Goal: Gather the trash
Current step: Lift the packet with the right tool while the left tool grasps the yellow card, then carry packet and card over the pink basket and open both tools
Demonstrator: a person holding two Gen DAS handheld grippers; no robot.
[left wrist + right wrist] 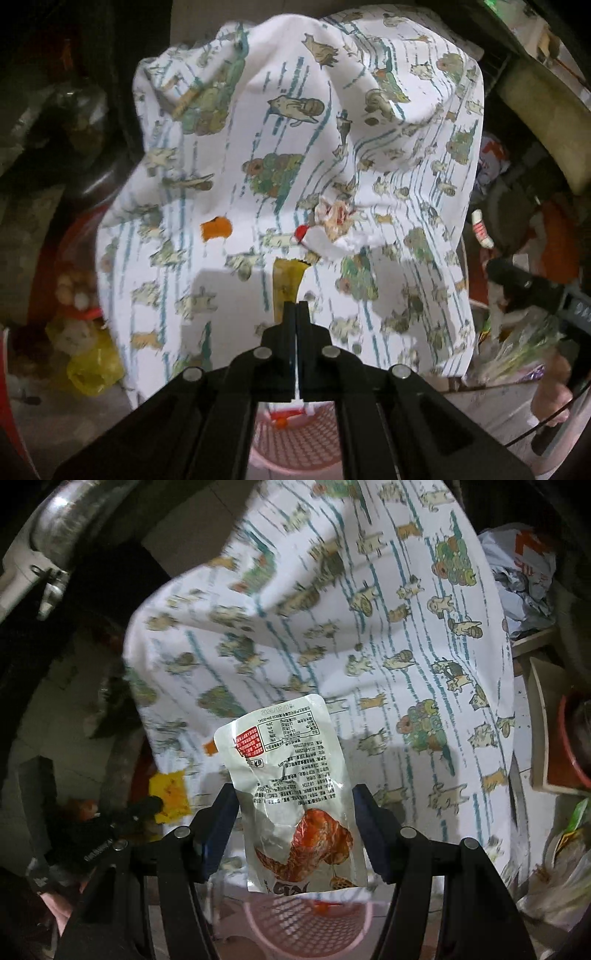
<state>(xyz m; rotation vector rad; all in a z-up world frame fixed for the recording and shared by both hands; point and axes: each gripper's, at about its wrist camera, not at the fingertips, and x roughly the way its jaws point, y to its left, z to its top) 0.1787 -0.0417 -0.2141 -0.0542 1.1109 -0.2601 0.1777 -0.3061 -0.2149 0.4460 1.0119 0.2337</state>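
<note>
My left gripper (296, 306) is shut on a yellow wrapper (286, 282) and holds it above the patterned cloth (295, 147). An orange scrap (216, 229), a crumpled wrapper (334, 218) and a red-and-white scrap (302, 233) lie on the cloth. My right gripper (293, 797) is open. A white snack pouch (291, 794) with a chicken-wing picture sits between its fingers, apart from both pads, over the pink mesh basket (306, 923). The basket also shows below my left gripper (295, 435). The yellow wrapper also shows in the right wrist view (170, 797).
The cloth (332, 646) drapes over a table. Yellow bags (92, 365) and clutter lie on the floor at the left. Plastic bags (517, 565) and a box with a red bowl (554, 746) stand at the right. A metal pot (70, 513) sits far left.
</note>
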